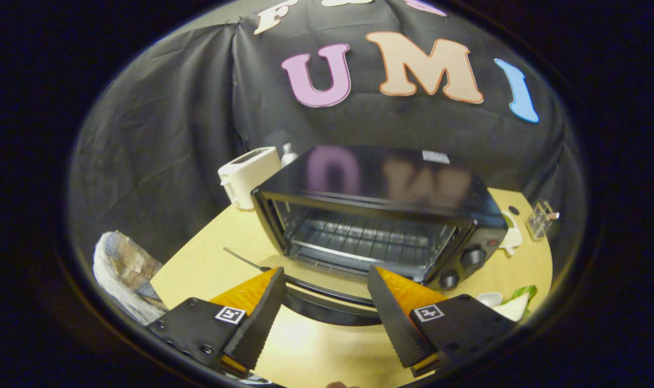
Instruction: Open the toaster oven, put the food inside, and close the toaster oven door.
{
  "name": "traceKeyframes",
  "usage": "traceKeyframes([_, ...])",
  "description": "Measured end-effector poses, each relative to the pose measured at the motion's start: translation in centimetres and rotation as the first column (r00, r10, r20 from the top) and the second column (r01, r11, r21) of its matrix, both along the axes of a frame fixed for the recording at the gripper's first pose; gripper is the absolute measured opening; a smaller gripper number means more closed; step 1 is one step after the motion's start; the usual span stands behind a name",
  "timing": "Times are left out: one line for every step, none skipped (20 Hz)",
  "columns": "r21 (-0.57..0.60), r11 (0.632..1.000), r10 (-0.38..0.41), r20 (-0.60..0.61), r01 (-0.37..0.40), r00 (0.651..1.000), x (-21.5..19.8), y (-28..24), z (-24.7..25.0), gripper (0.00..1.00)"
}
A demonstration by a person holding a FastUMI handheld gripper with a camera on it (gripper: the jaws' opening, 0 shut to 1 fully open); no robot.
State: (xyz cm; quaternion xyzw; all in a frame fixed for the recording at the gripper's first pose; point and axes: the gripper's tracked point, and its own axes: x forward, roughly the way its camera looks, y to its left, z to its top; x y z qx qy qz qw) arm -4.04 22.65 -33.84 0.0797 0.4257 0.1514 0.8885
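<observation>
**Open oven, tool spread before its door**

The oven stands on the worktop, its door folded down toward the tool. The wire rack inside is bare. The tool's fingers are spread wide and grip nothing; the lowered door's edge lies between and just ahead of their tips, and whether they touch it cannot be told. Two knobs sit on the oven's right panel. A white toaster stands behind the oven to its left. Food with green leaves lies on the worktop to the right of the right finger, apart from the oven. A crumpled cloth lies off the worktop's left edge.
</observation>
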Motion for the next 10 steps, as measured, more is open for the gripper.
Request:
traceKeyframes([0.01, 1.0, 0.01, -0.019, -0.01, 1.0, -0.8, 0.2, -0.5, 0.97])
traceKeyframes([0.015, 1.0, 0.019, -0.042, -0.018, 0.999, -1.4, 0.3, -1.0, 0.97])
traceKeyframes([0.015, 0.999, 0.032, -0.066, -0.031, 0.997, -2.3, 0.4, -1.7, 0.97])
traceKeyframes([0.014, 0.999, 0.044, -0.086, -0.043, 0.995, -3.1, 0.5, -2.2, 0.97])
traceKeyframes([0.008, 0.998, 0.059, -0.095, -0.058, 0.994, -3.6, 0.5, -2.6, 0.97])
traceKeyframes([-0.002, 0.997, 0.078, -0.099, -0.078, 0.992, -4.1, 0.7, -3.0, 0.97])
traceKeyframes([-0.01, 0.996, 0.093, -0.101, -0.094, 0.991, -4.3, 0.7, -3.4, 0.97])
traceKeyframes([-0.019, 0.994, 0.107, -0.107, -0.11, 0.988, -4.9, 0.8, -3.9, 0.97])
traceKeyframes([-0.029, 0.992, 0.122, -0.113, -0.126, 0.986, -5.3, 1.0, -4.4, 0.98])
traceKeyframes([-0.04, 0.989, 0.135, -0.122, -0.141, 0.983, -5.8, 1.0, -4.9, 0.98])
